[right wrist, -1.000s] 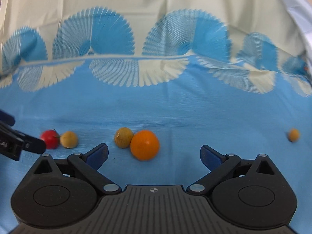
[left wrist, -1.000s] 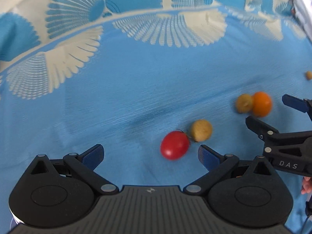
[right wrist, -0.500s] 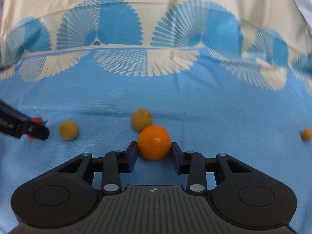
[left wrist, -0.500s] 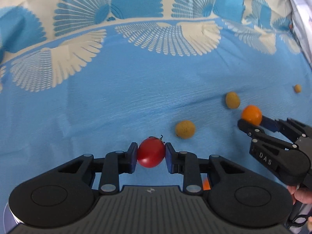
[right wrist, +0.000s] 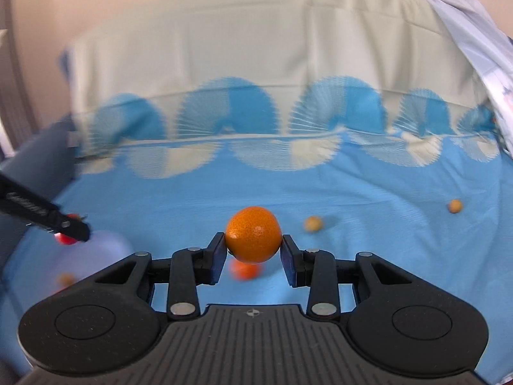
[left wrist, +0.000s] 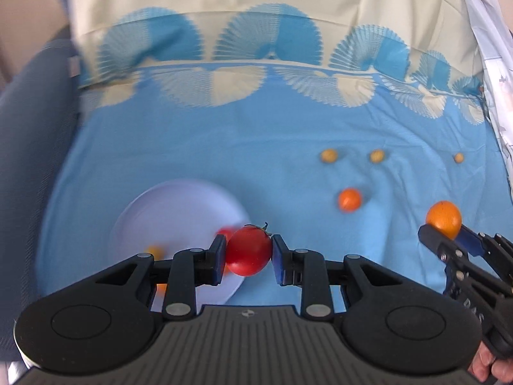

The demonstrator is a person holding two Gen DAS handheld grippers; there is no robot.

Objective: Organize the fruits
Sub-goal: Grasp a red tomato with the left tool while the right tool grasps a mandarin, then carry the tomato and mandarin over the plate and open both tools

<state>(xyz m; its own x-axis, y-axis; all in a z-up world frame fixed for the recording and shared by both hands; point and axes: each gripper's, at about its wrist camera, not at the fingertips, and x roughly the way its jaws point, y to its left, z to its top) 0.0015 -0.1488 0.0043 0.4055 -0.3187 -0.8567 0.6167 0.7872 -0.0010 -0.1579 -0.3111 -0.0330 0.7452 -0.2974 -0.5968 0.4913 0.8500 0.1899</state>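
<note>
Left wrist view, left gripper: the left gripper (left wrist: 249, 255) was squeezed onto the red tomato (left wrist: 248, 250), held up above the blue cloth (left wrist: 224, 160).
Left wrist view, plate: the white plate (left wrist: 166, 211) lay on the cloth near its left edge, just behind and left of the tomato. It was blurry. A red fruit and some small orange-yellow bits seemed to lie on it already.
Left wrist view, fruits left: one small orange fruit (left wrist: 350, 199) and three little yellow fruits (left wrist: 329, 155) sat on the cloth toward its right edge, well apart from the plate.
Left wrist view, right gripper: the right gripper (left wrist: 449, 235) showed at the right, holding the orange (left wrist: 444, 218).
Right wrist view, right gripper: the right gripper (right wrist: 253, 250) was clamped on the orange (right wrist: 253, 234), lifted off the cloth (right wrist: 352, 192).
Right wrist view, plate: the plate (right wrist: 96, 250) was at the left, with the left gripper's tip over it.
Right wrist view, fruits left: two yellow fruits and one orange one lay on the cloth.
How far along: I think it was about the middle. Some fruit looked sorted, two pieces were in the air, and four waited.
</note>
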